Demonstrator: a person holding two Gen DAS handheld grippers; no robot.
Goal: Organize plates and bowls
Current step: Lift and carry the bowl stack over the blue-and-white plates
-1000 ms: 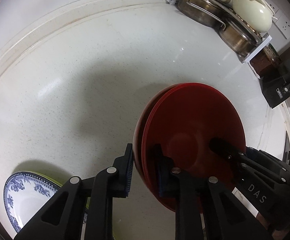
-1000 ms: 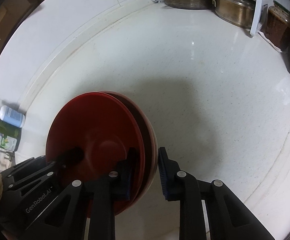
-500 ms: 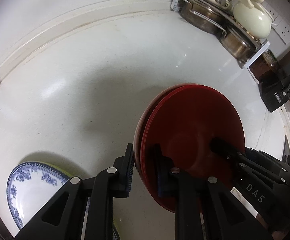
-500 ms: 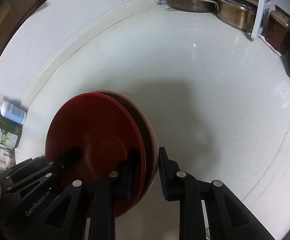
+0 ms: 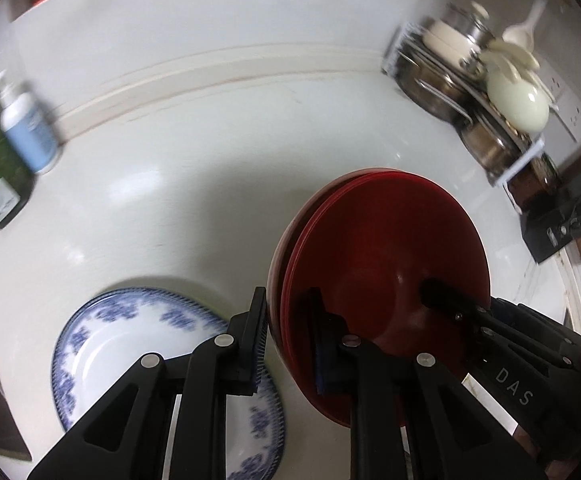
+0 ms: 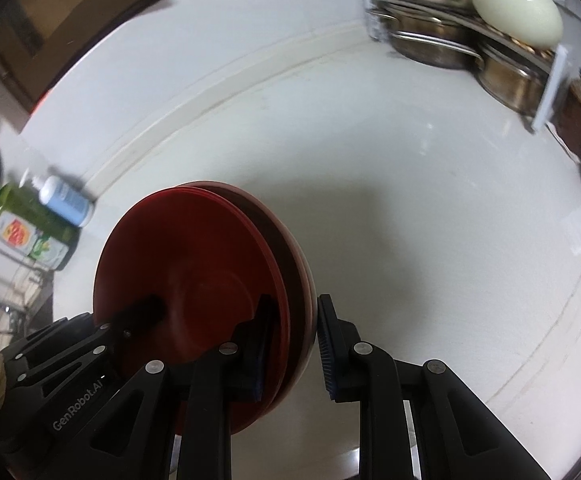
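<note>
Two black claws grip opposite rims of a stack of red plates (image 5: 386, 280), held off a white tabletop (image 5: 210, 160). The left claw (image 5: 288, 344) is clamped on the stack's left rim, the right claw (image 6: 290, 344) on its right rim. Only the left wrist view shows a blue-and-white plate (image 5: 130, 332) lying on the tabletop below the left claw. Both views show bottles (image 6: 42, 216) at the left by the wall and a rack of steel pots (image 6: 470, 48) at the far right corner.
</note>
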